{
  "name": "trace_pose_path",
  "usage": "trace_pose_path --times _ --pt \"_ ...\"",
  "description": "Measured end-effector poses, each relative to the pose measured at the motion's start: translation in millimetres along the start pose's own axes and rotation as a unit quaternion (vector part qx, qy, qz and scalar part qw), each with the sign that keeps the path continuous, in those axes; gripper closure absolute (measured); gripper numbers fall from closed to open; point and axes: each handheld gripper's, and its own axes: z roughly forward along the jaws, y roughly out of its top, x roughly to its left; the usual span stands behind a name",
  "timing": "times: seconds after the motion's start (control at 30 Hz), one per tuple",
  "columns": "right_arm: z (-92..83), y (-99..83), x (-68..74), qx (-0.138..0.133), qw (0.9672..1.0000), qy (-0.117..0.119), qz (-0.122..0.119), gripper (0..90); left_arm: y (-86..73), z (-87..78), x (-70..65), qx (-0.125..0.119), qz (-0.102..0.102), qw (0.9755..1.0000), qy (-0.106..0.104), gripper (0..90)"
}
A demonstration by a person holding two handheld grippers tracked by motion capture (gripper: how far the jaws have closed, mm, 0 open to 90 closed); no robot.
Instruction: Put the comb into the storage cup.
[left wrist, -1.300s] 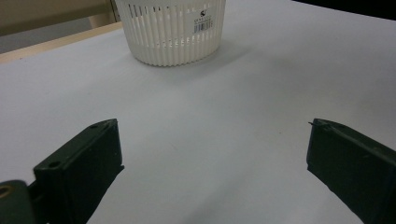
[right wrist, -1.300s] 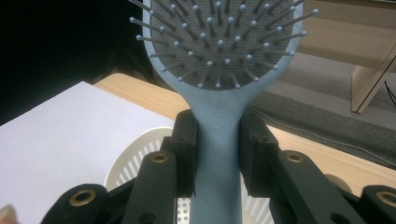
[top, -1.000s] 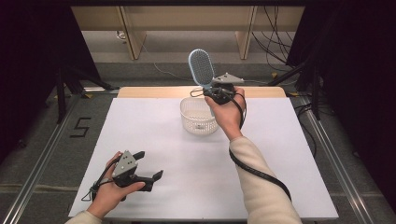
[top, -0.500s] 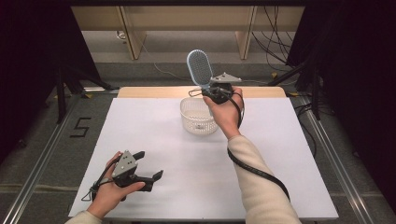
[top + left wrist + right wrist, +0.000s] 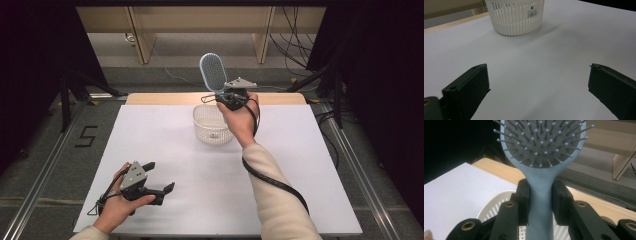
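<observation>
Hairbrush [image 5: 213,72]: pale blue, oval paddle head with ball-tipped bristles, upright, handle down, held above the basket. Basket [image 5: 212,126]: white, round, slatted plastic, barcode label, upright at the table's [image 5: 165,150] far middle.

right claw [image 5: 218,96] raised, pointing up and away, jaws clamped on either side of a narrow handle, pads [image 5: 523,195] pressed flat against it. right hand [image 5: 241,116] wrapped around the body below the claw, wrist straight, sleeved forearm stretching back and down, cable hanging along it. left claw [image 5: 161,176] low and level, jaws spread wide, nothing between the pads [image 5: 477,77]. left hand [image 5: 119,205] gripping from behind and beneath, grey three-cornered plate on top, cable trailing back past the wrist. well apart from the right claw.
</observation>
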Motion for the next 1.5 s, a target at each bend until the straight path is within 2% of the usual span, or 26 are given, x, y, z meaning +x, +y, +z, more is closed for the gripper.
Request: trace_pose_path --times 1.5 --pt "18.6 -2.7 0.8 0.004 1.0 -0.007 -0.004 70.3 0.0 0.6 0.2 -0.002 -0.002 1.0 -0.002 2.9"
